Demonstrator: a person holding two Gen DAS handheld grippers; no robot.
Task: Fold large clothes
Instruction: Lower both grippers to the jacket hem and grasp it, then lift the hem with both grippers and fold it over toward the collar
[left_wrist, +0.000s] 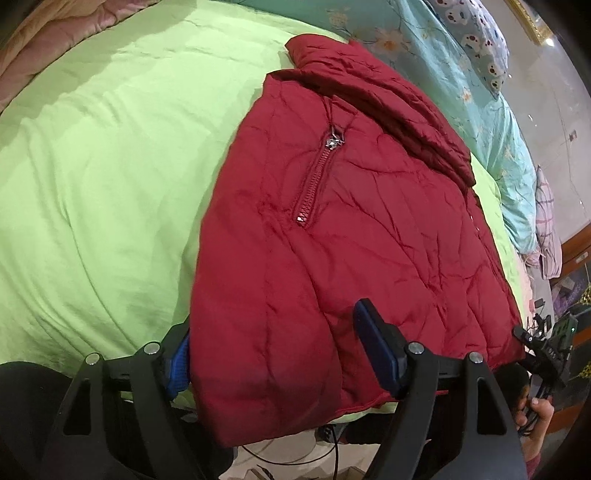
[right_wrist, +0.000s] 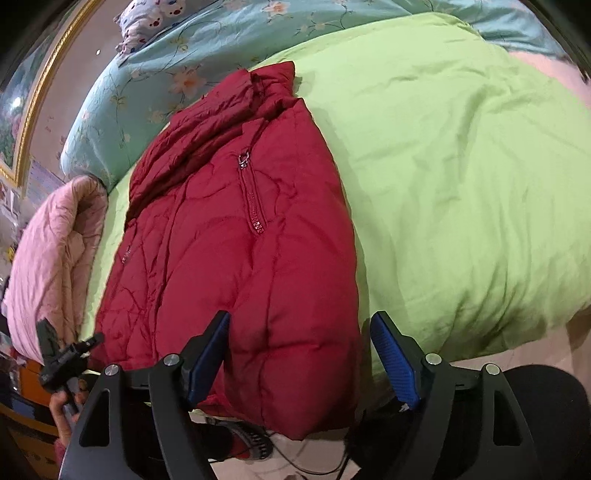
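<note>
A dark red quilted jacket (left_wrist: 354, 229) lies folded lengthwise on a lime green bedcover (left_wrist: 96, 177), its hem hanging over the near bed edge. A pocket zipper (left_wrist: 317, 177) faces up. My left gripper (left_wrist: 273, 343) is open, its blue pads either side of the jacket's hem corner, not clamped. In the right wrist view the same jacket (right_wrist: 236, 258) lies left of centre, zipper (right_wrist: 253, 199) up. My right gripper (right_wrist: 301, 350) is open and straddles the jacket's right hem edge. Each gripper also shows in the other view, at the far side (left_wrist: 543, 343) (right_wrist: 66, 354).
A teal floral quilt (left_wrist: 454, 74) and a patterned pillow (left_wrist: 476, 33) lie at the head of the bed. A pink quilt (right_wrist: 51, 258) is bunched at the bed's side. Cables (right_wrist: 295, 465) run on the floor below the bed edge.
</note>
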